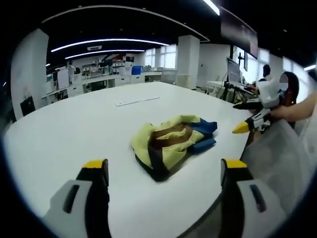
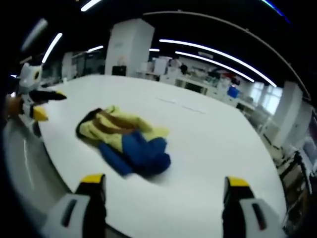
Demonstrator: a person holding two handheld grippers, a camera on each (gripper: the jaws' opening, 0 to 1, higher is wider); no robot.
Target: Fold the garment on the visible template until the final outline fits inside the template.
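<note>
A crumpled garment (image 1: 171,144) in yellow, blue and brown lies bunched on the white table (image 1: 74,129), near its edge. My left gripper (image 1: 163,166) hovers just short of it, jaws wide open and empty. The right gripper (image 1: 250,124) comes in from the right, held by a hand beyond the table edge. In the right gripper view the garment (image 2: 124,141) lies ahead and left, blue part nearest. My right gripper (image 2: 164,182) is open and empty above the table (image 2: 213,148). The left gripper (image 2: 48,105) shows at the far left, its yellow tips apart.
A thin white strip (image 1: 137,101) lies flat farther back on the table, seen also as the strip (image 2: 181,105). A person sits at the right by a desk with a monitor (image 1: 233,72). Shelves, desks and columns stand behind.
</note>
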